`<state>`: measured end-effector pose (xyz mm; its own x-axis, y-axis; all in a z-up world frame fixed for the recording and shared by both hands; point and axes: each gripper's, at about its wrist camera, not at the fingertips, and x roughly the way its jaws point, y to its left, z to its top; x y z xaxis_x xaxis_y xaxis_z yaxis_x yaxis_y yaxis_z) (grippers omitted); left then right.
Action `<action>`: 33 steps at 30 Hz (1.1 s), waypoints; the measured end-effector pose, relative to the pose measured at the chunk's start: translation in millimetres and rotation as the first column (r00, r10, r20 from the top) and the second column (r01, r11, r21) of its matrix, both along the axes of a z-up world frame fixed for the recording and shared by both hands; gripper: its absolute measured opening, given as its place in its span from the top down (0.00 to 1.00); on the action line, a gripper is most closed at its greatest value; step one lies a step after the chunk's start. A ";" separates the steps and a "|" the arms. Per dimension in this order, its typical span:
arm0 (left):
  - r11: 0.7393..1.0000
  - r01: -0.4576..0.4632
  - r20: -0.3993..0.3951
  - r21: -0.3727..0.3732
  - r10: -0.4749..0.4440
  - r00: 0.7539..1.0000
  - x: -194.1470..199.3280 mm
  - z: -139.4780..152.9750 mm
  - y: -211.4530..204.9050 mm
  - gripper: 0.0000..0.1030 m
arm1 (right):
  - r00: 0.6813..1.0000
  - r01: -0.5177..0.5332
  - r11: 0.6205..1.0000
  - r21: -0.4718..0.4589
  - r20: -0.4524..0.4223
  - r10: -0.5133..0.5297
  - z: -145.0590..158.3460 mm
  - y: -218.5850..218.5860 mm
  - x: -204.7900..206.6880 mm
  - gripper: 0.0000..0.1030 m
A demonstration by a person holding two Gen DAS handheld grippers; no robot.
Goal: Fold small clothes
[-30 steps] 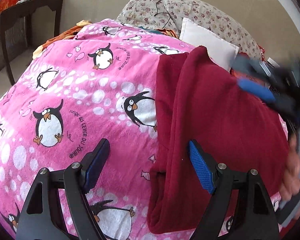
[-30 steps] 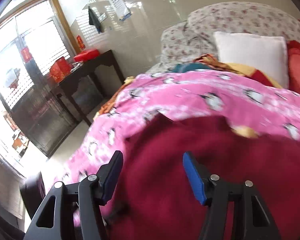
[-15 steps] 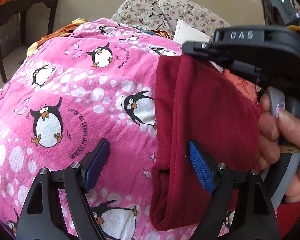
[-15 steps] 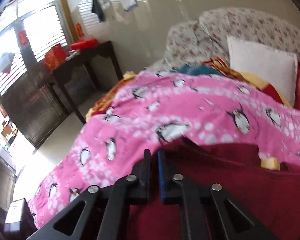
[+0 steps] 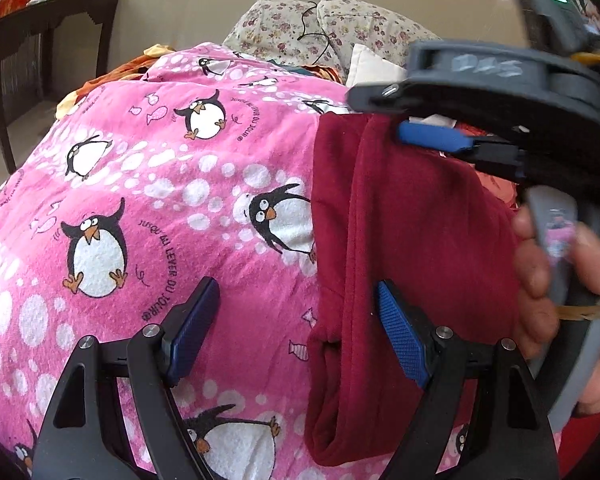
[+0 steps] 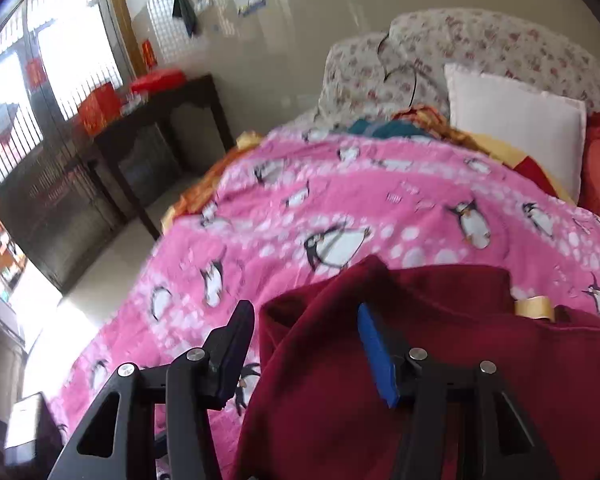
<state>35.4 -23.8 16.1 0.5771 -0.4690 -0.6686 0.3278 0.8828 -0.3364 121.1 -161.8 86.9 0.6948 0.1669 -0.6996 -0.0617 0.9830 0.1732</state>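
Left wrist view first: my left gripper [image 5: 296, 328] is released, its two blue pads spread wide above the blanket [image 5: 148, 208], a pink one printed with penguins. Just ahead and to its right lies the garment [image 5: 412, 248], dark red, folded into a long strip running away from me. Its near end hangs over the blanket edge beside my right-hand pad [image 5: 400, 340], which overlaps the cloth; I cannot tell whether it touches. Farther ahead, at the strip's far end, my right gripper [image 5: 432, 120] reaches in from the right. One blue pad shows there against the cloth's far corner, blurred. My right hand [image 5: 548, 280] wraps its handle. Beyond the blanket sit a floral pillow [image 5: 340, 28] and a dark table [image 5: 48, 12] off to the left.

Right wrist view: my right gripper [image 6: 304, 344] is released too, pads apart. The garment [image 6: 440, 380] fills the space beneath and to the right of it, its raised corner [image 6: 372, 268] just ahead between the pads, gripped by neither. The blanket [image 6: 340, 200] stretches ahead, with a white pillow [image 6: 512, 128] far right.
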 end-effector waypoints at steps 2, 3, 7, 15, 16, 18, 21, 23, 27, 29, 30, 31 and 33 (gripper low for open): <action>1.000 0.006 -0.005 -0.012 -0.006 1.000 1.8 -1.1 1.3 0.22 | 1.000 0.014 0.999 -0.037 -0.017 -0.015 -6.8 2.3 5.3 0.84; 1.000 0.009 -0.006 -0.017 -0.009 1.000 1.9 -1.3 1.8 0.22 | 1.000 0.016 0.999 -0.049 -0.011 -0.016 -8.2 1.6 6.4 0.92; 0.999 0.024 -0.003 -0.038 -0.024 1.000 1.6 1.0 3.2 0.21 | 0.999 -0.008 1.000 0.002 0.054 0.008 6.1 -7.6 -5.3 0.94; 0.995 0.027 -0.030 -0.101 -0.030 0.999 8.1 0.1 11.1 0.21 | 0.997 -0.071 0.997 0.034 0.032 0.070 -13.9 12.7 13.9 0.94; 0.995 0.028 -0.028 -0.099 -0.031 0.999 8.3 0.2 10.8 0.21 | 0.997 -0.070 0.996 0.051 0.045 0.067 -14.1 9.0 11.2 0.92; 0.995 0.032 -0.022 -0.096 -0.034 0.999 7.9 0.5 9.5 0.21 | 0.996 -0.075 0.992 0.102 0.059 0.070 -8.7 -0.9 1.9 0.80; 0.992 0.049 -0.028 -0.117 -0.052 0.998 8.9 1.1 9.8 0.22 | 0.991 -0.084 0.985 0.152 0.114 0.067 8.1 -22.5 -40.8 0.63; 0.985 0.061 -0.035 -0.162 -0.067 0.997 10.3 2.0 12.1 0.22 | 0.992 -0.059 0.988 0.143 0.118 0.042 11.2 -37.2 -67.2 0.63; 0.976 0.086 -0.046 -0.201 -0.097 0.994 14.9 0.9 7.3 0.22 | 0.990 0.037 0.997 0.066 0.131 -0.045 0.5 -80.6 -122.0 0.63; 0.975 0.092 -0.047 -0.201 -0.104 0.993 18.8 -0.7 0.5 0.21 | 0.982 0.108 0.994 0.024 0.152 -0.110 -5.8 -102.9 -135.3 0.63; 0.975 0.094 -0.047 -0.203 -0.106 0.993 20.3 -1.2 -2.4 0.21 | 0.977 0.144 0.990 0.013 0.155 -0.144 -9.4 -116.1 -138.4 0.63; 0.974 0.098 -0.048 -0.205 -0.110 0.993 22.5 -2.4 -6.6 0.20 | 0.969 0.203 0.979 -0.010 0.147 -0.200 -15.1 -136.4 -138.0 0.63; 0.974 0.101 -0.046 -0.205 -0.113 0.993 24.0 -4.0 -12.6 0.14 | 0.941 0.326 0.944 -0.046 0.109 -0.320 -25.3 -174.1 -136.5 0.63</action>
